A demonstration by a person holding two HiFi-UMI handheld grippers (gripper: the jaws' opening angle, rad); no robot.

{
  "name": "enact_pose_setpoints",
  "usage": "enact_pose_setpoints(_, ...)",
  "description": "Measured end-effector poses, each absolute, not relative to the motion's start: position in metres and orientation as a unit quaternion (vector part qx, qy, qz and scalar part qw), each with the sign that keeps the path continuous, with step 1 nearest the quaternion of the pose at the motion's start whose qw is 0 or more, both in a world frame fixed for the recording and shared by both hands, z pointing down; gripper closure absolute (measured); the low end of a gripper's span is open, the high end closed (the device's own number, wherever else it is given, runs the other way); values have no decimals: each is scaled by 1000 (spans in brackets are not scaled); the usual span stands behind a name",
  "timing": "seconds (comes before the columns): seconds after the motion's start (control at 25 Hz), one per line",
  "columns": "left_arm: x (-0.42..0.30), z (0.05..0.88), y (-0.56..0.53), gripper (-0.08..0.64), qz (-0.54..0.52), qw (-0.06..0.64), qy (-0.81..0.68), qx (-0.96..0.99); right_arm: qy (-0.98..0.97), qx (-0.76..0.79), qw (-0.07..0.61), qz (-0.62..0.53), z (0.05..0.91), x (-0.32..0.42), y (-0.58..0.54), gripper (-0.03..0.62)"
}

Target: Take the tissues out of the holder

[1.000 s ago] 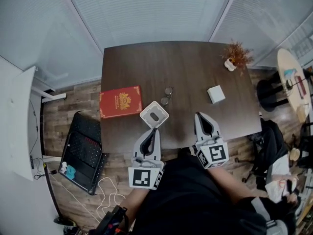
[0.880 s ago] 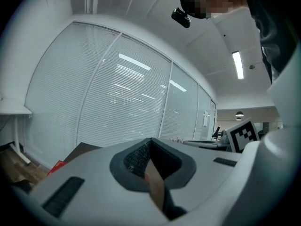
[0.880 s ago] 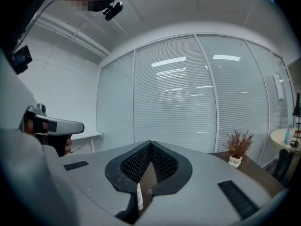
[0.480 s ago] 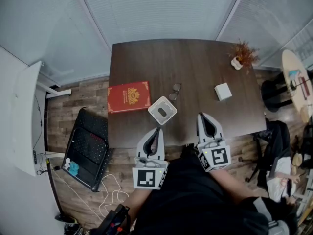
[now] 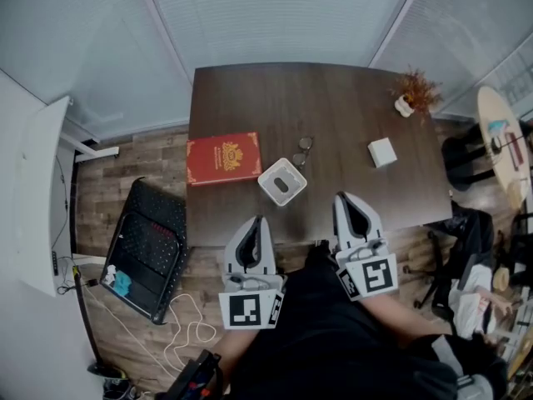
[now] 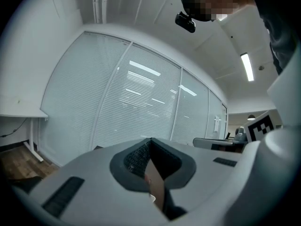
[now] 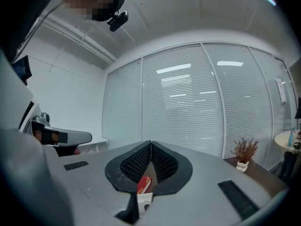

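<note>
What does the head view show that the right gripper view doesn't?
Only the head view shows the glasses, the small white box and the wooden floor. Only the right gripper view shows the ceiling and the head camera. Both show the plant, the red book and the white tissue holder on the table.

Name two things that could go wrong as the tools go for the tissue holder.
1. The glasses lie close beside the tissue holder, so a reach could knock them.
2. The left tool and right tool are both shut and may shove the holder rather than grip.
</note>
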State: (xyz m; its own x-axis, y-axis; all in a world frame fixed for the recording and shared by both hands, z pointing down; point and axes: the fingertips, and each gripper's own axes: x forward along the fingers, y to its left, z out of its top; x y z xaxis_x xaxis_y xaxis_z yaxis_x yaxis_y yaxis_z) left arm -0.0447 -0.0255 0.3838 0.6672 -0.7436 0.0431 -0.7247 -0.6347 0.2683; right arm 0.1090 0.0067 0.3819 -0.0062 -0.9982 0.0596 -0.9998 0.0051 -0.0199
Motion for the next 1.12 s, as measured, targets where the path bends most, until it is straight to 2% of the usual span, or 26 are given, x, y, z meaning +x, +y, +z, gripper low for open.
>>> enact_pose_setpoints(0.48,-94,390,-17,563,-53,135,-440,886,-720,691,61,26,383,61,10,583)
enact_pose_setpoints(0.76,-76,381,8,563,-55,119,-443,887,-733,679,42,14,378,64,29,583)
enact_pose_setpoints(1.12,-30,370,90,563,-45,73,-447,890,-734,678,23,26,383,102,109,582)
